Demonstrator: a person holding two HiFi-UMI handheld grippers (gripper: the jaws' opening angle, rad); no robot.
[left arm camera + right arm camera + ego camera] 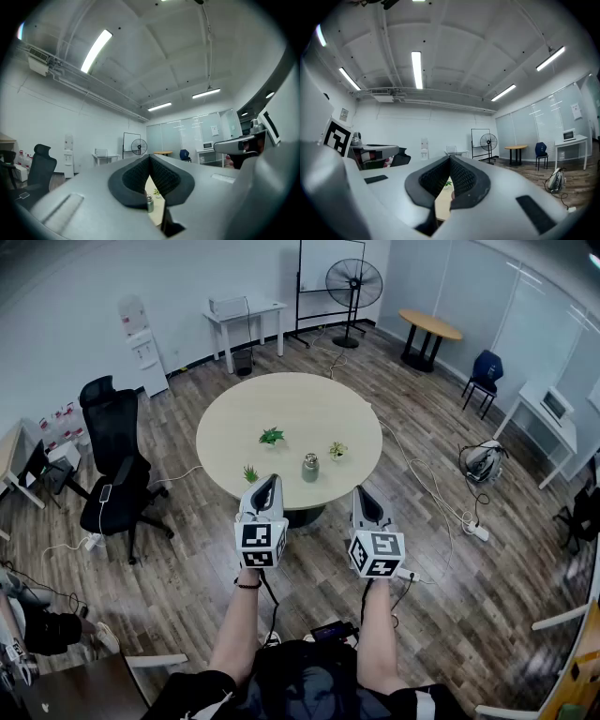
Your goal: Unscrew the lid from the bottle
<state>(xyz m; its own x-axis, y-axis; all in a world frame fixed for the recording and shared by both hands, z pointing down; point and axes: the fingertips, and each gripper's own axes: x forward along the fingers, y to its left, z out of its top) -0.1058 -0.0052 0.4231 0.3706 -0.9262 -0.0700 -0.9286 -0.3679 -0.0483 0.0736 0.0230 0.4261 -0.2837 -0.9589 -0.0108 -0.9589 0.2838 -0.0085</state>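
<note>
The bottle (310, 467) is standing upright on the round table (225, 418), close to its near edge, with its lid on. Small potted plants (271, 436) are sitting around it: one behind, one to its left, one just to its right. The left gripper (270, 484) and the right gripper (362, 495) are hovering side by side at the table's near edge, apart from the bottle. Both are clenched, jaws pressing together on nothing. A black office chair (112, 465) is standing left of the table, and a fan (353, 282) is standing by the far wall.
</note>
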